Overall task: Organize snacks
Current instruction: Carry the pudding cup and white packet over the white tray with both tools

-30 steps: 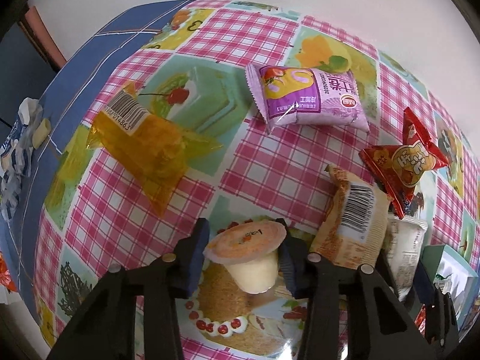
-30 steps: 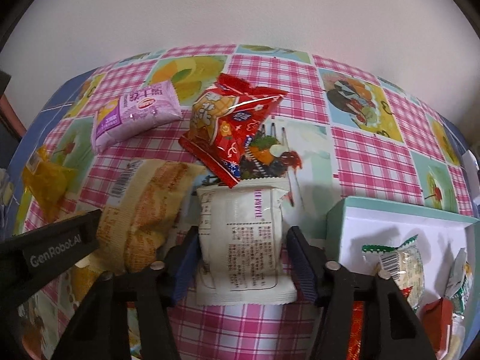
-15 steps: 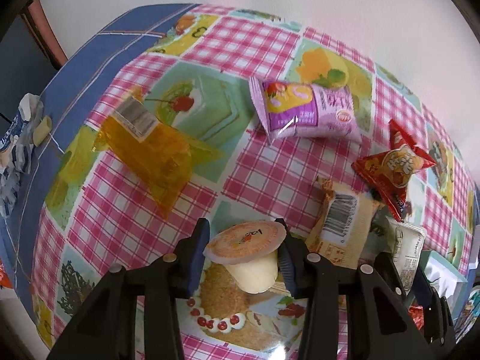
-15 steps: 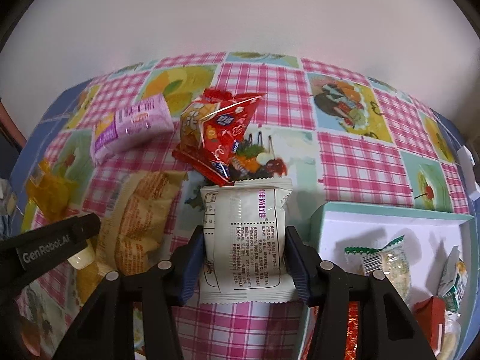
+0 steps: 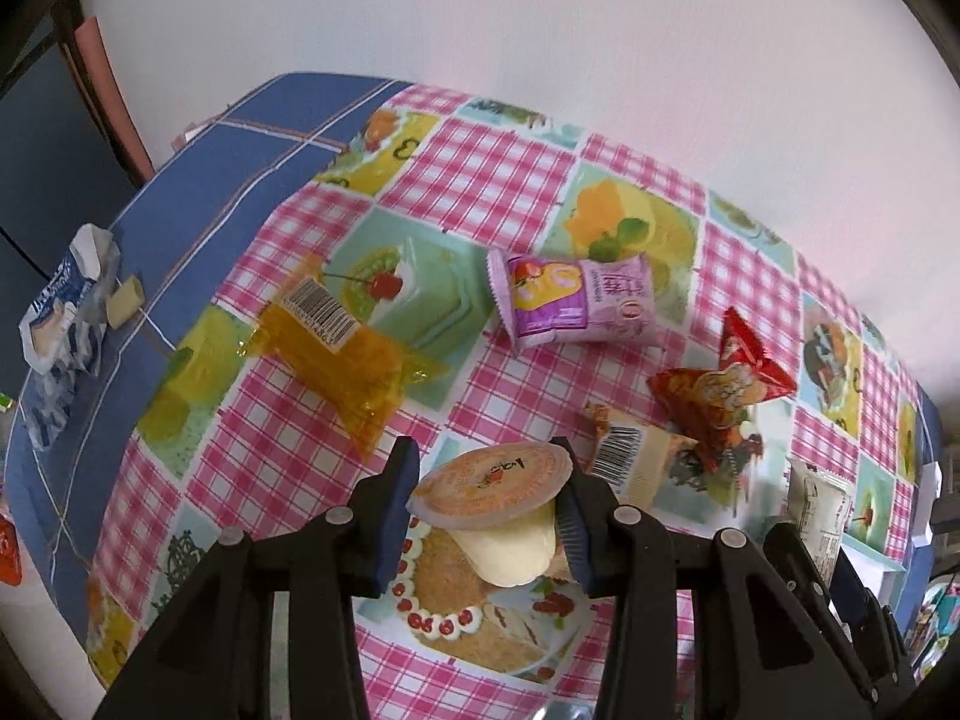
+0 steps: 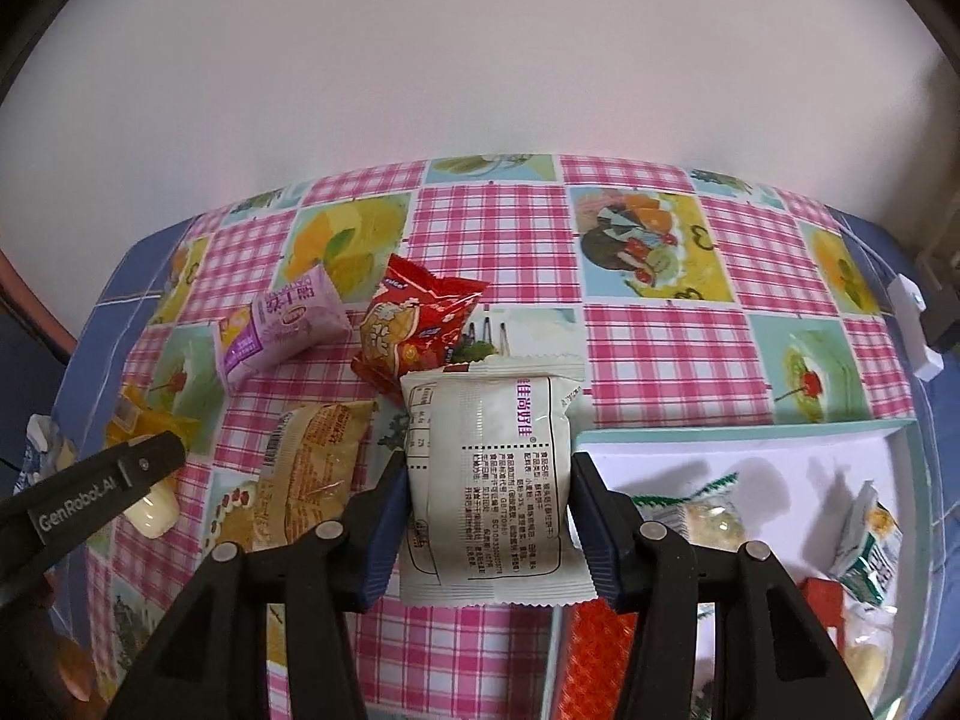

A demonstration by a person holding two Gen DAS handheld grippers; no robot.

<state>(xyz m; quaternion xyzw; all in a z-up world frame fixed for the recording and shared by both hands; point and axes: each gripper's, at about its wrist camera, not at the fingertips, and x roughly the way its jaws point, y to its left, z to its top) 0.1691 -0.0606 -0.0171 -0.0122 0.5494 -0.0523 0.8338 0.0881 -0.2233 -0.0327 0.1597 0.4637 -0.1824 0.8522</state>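
Left wrist view: desk (image 5: 498,180) under a pink-check cloth with fruit and cake panels, blue cloth along its left edge. On that blue strip, a crumpled blue-and-white wrapper (image 5: 57,324) with a small pale block (image 5: 125,301) just beside it. Further right, an orange translucent packet (image 5: 342,348), barcode up, lies flat on the check. Purple snack pack (image 5: 576,297) toward the far edge, near the wall. Red snack bag (image 5: 723,393) stands crumpled toward the right edge; a tan barcode packet (image 5: 636,462) sits just below it, touching.

Left tongs (image 5: 486,516) clenched on a jelly cup (image 5: 498,510), foil lid tilted up, pale body hanging between the blue pads, clear of the cloth.

Right wrist view: the left tongs' black arm enters at lower left with the jelly cup's pale base showing under it. Purple pack, then red bag, then tan packet nearer the camera. Right tongs (image 6: 489,498) grasp a white snack packet (image 6: 486,480) by its two long sides, printed back facing the lens, lifted off the desk. Right of it, near the desk's right edge, a teal-rimmed white box (image 6: 780,432) holds a green-edged packet (image 6: 696,510), a green-and-white packet (image 6: 870,546) and a red packet (image 6: 597,654).
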